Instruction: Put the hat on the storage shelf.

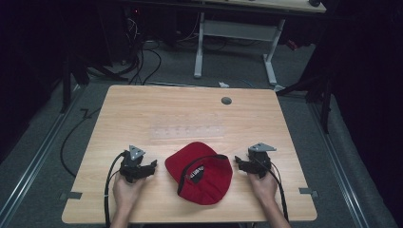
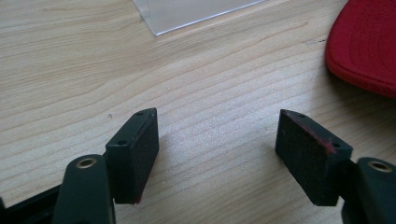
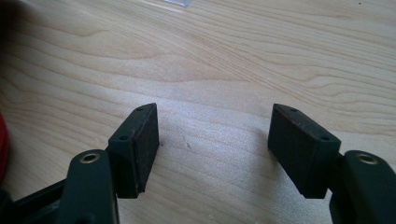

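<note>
A red cap [image 1: 199, 172] with a black inner band and label lies upside down on the wooden table [image 1: 190, 114], near the front edge between both hands. My left gripper [image 1: 151, 167] rests on the table just left of the cap, jaws wide apart and holding nothing. In the left gripper view the left gripper [image 2: 217, 140] sits over bare wood and the cap's red edge [image 2: 364, 46] shows at the upper right. My right gripper [image 1: 239, 163] rests just right of the cap, also open. In the right gripper view the right gripper [image 3: 212, 135] is over bare wood.
A clear plastic sheet [image 1: 185, 130] lies flat on the table beyond the cap; its corner [image 2: 187, 11] appears in the left gripper view. A round grey grommet [image 1: 226, 100] sits near the far edge. A white desk frame [image 1: 235, 42] and cables stand on the floor behind.
</note>
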Motion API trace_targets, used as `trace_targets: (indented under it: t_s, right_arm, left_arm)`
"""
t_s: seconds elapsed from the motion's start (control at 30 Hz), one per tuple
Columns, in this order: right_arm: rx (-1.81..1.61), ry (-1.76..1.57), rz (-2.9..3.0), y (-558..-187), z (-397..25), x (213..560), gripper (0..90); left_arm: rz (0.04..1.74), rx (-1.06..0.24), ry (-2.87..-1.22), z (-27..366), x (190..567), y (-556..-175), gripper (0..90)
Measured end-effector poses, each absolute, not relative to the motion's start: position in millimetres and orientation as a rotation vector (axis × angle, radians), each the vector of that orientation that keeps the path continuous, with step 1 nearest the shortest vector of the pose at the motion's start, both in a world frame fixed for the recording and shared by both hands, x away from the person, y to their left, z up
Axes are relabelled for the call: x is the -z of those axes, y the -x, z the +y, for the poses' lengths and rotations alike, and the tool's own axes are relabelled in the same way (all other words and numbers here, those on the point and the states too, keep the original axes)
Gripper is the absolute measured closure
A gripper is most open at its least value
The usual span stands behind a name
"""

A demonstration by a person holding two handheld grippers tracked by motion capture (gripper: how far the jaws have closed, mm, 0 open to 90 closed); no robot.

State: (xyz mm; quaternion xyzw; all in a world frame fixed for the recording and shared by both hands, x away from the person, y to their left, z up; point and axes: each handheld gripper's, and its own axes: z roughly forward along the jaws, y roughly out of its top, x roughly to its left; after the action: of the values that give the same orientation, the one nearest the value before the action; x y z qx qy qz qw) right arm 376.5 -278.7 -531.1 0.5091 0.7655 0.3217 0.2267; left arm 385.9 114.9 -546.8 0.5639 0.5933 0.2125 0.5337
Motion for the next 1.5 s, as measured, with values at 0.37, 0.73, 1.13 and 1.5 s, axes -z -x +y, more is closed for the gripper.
trace_targets:
  t_s: [0.37,0.73,1.13,1.5]
  right_arm:
    - [-0.888,-1.405,2.111,-376.5,-278.5,531.1,34.0]
    - [-0.885,-1.401,2.124,-377.4,-278.2,531.4,28.0]
    - [-0.888,-1.400,2.105,-374.4,-281.0,530.6,39.9]
    - [-0.933,-1.427,2.094,-370.4,-288.4,528.5,46.8]
  left_arm:
    - [1.413,-0.506,-1.345,114.6,546.9,-385.8,29.6]
    - [1.413,-0.505,-1.346,114.4,546.9,-385.6,28.9]
    - [1.411,-0.502,-1.349,114.0,546.9,-385.2,28.0]
    - [1.411,-0.502,-1.352,114.0,547.0,-385.0,27.7]
